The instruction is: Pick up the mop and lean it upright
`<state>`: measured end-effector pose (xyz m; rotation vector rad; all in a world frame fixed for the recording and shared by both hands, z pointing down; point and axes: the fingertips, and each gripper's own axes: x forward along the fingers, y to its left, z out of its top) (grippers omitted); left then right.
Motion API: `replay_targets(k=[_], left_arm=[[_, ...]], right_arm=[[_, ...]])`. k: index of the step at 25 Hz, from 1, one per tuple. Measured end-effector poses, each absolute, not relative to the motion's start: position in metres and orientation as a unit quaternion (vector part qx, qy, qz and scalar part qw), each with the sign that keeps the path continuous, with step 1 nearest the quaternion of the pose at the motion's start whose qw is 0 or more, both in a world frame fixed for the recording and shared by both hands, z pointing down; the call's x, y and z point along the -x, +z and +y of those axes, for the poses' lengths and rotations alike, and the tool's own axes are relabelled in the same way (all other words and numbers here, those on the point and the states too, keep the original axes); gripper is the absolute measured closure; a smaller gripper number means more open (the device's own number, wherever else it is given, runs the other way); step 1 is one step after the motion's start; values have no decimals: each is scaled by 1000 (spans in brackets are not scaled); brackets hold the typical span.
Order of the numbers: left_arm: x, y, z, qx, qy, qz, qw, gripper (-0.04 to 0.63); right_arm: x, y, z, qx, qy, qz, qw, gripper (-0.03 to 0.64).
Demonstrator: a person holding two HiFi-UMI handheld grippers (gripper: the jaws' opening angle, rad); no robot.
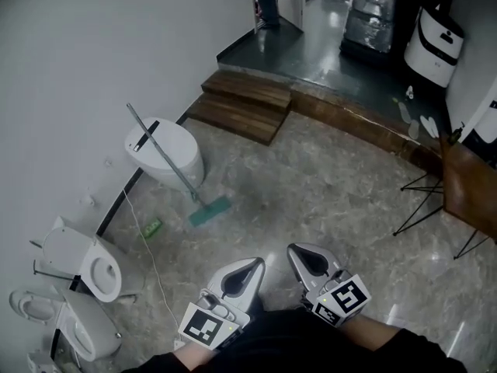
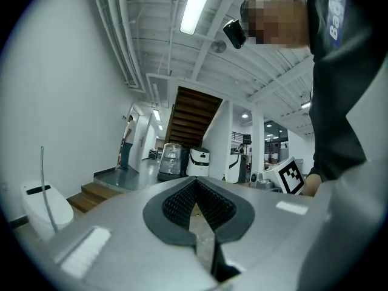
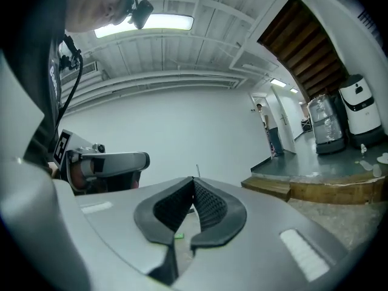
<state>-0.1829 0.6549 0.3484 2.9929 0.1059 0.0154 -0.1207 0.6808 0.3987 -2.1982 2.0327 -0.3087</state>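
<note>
While standing well apart from the mop (image 1: pixel 165 159), holding the left gripper (image 1: pixel 253 264) and right gripper (image 1: pixel 300 252) side by side at the bottom middle of the frame, both with jaws pressed together and clamping nothing. Seeing the mop at centre left: slanting, not upright, its handle resting across a white fixture (image 1: pixel 185 152) by the wall (image 1: pixel 70 68), its teal head (image 1: pixel 210 210) lying on the floor (image 1: pixel 311 193) toward the middle. Judging the task as not yet begun: nothing gripped, nothing lifted, no contact with the handle. Leaving, by that reading, the whole job: closing in on the handle, opening the jaws, taking hold, raising the mop and setting it steeper against the wall. Standing on pale, marbled stone flooring, glossy enough to be throwing back light. Noting a small green item (image 1: pixel 151 228) and a thin white cord (image 1: pixel 151 259) lying lower left of the mop head, two toilets (image 1: pixel 89 266) at lower left, wooden steps (image 1: pixel 245 103) at upper middle rising to a dark shiny level, a person (image 1: pixel 268 2) and parked machines (image 1: pixel 369 14) up there, a table (image 1: pixel 470 189) at the right edge.
</note>
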Motion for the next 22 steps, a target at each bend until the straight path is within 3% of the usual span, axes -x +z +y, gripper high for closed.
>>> replay_targets(k=[22], left_arm=[[212,347,406,-992,-52,-40,112,583]], right_arm=[[150,390,429,678,-102,728,13,612]])
